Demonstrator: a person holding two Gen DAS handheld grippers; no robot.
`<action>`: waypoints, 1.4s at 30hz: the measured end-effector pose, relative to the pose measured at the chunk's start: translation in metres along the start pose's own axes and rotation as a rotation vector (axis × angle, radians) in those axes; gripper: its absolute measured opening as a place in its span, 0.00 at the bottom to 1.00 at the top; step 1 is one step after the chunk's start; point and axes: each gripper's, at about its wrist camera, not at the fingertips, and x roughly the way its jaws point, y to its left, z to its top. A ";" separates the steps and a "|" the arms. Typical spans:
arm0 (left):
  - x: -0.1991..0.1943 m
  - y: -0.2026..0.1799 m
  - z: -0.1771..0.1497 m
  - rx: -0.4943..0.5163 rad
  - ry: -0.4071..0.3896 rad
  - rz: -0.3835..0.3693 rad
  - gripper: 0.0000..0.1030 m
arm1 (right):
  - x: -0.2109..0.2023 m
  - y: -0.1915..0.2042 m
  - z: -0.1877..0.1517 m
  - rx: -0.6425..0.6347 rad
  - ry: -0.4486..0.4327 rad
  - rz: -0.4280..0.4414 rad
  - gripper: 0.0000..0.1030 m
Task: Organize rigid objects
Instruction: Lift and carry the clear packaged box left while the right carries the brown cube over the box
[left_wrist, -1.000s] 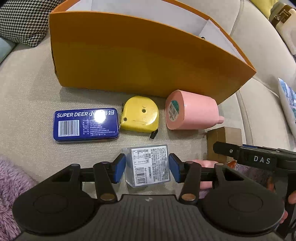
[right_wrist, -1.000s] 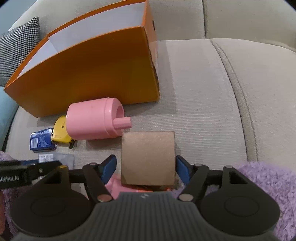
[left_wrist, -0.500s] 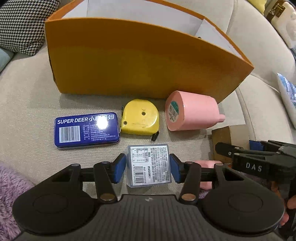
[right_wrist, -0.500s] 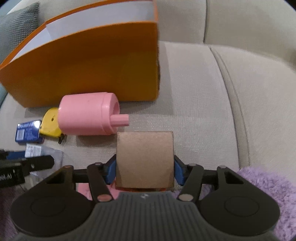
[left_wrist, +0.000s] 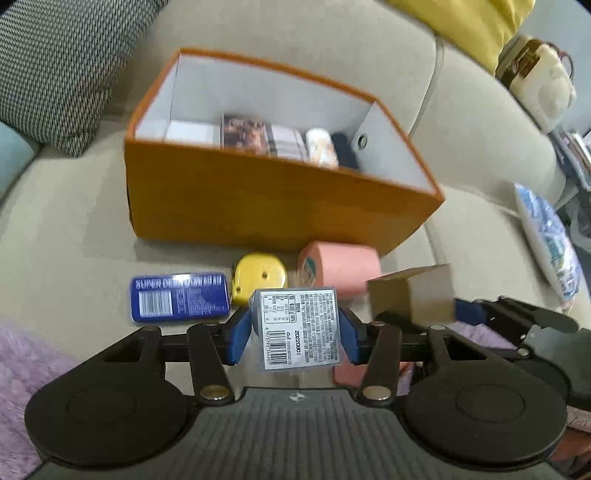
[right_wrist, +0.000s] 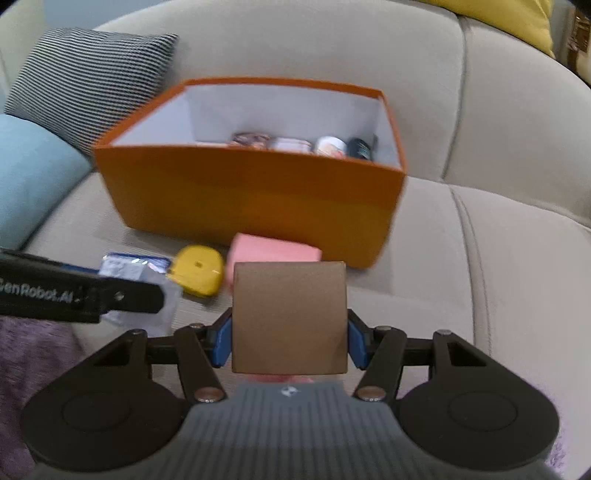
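Brown cube (right_wrist: 289, 316) is sitting clamped in the right claw (right_wrist: 289, 336), labelled box (left_wrist: 298, 328) in the left claw (left_wrist: 295, 332); both risk clipping the orange box (right_wrist: 258, 199) wall.

Clear labelled case (left_wrist: 297, 328) and brown cube (right_wrist: 290, 317) — both aloft, pinched upright, near the open orange box (right_wrist: 255, 199).

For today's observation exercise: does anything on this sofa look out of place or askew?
Nothing is damaged or spilled. A blue tin, a yellow tape measure and a pink cylinder lying on its side sit loose in front of the orange box.
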 end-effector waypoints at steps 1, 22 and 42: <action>-0.004 0.000 0.004 -0.002 -0.005 -0.006 0.55 | -0.003 0.002 0.003 0.002 0.000 0.017 0.59; -0.023 0.031 0.128 0.171 -0.017 0.023 0.55 | -0.005 0.003 0.128 -0.039 -0.050 0.177 0.59; 0.053 0.042 0.186 0.554 0.141 0.072 0.55 | 0.144 0.047 0.189 -0.546 0.124 0.353 0.59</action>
